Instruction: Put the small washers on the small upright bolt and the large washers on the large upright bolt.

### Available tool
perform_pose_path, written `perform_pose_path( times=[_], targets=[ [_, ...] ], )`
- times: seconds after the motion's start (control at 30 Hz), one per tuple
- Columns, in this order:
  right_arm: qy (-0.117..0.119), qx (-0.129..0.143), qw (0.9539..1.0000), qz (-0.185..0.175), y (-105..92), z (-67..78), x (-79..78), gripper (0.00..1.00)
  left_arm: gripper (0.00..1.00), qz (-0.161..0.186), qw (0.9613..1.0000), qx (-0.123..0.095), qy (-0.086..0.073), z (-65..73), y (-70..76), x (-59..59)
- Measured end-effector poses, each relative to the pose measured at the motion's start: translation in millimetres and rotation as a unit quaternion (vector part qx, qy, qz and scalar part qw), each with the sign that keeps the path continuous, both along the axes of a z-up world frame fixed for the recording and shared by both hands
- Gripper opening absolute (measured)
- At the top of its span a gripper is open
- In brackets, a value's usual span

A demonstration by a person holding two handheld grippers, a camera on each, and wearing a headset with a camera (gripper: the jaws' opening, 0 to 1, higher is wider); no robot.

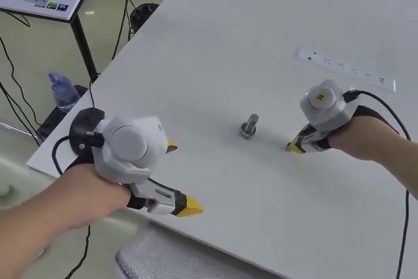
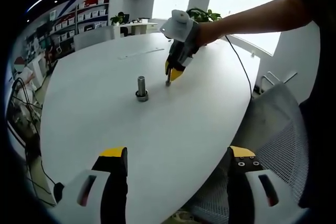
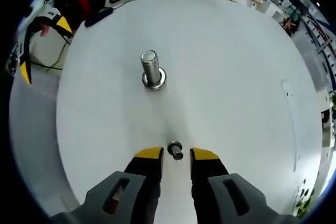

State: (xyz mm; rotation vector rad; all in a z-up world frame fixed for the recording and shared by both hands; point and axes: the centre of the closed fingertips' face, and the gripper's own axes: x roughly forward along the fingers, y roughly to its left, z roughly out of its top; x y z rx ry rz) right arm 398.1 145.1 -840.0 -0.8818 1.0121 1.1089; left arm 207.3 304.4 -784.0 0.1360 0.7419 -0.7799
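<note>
While the left gripper (image 2: 177, 153) gapes wide, the right gripper (image 3: 176, 154) straddles the small upright silver bolt (image 3: 175, 149), fingers slightly apart.

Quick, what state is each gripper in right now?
Left gripper: open, empty.
Right gripper: open, jaws flanking the small upright steel bolt, not gripping it.
</note>
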Motion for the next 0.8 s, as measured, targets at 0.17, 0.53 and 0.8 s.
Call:
perform_pose_path(
  times=[0.17,0.53,0.8],
  targets=[
    [-0.010,0.028,0.9995,-0.013,1.8,16.8,-1.9,0.23,0.77,-0.001,1.0000,0.000,-0.002,3.3,-1.2,0.1],
    [-0.020,0.094,0.9948,-0.035,-2.3,52.8,-22.8,0.27,0.78,-0.009,0.9999,-0.002,-0.010,13.0,-7.6,-0.2],
    [-0.036,0.169,0.9828,-0.066,-9.0,86.4,-34.8,0.31,0.81,0.012,0.9993,-0.023,-0.028,28.8,-7.4,7.4]
  ],
)
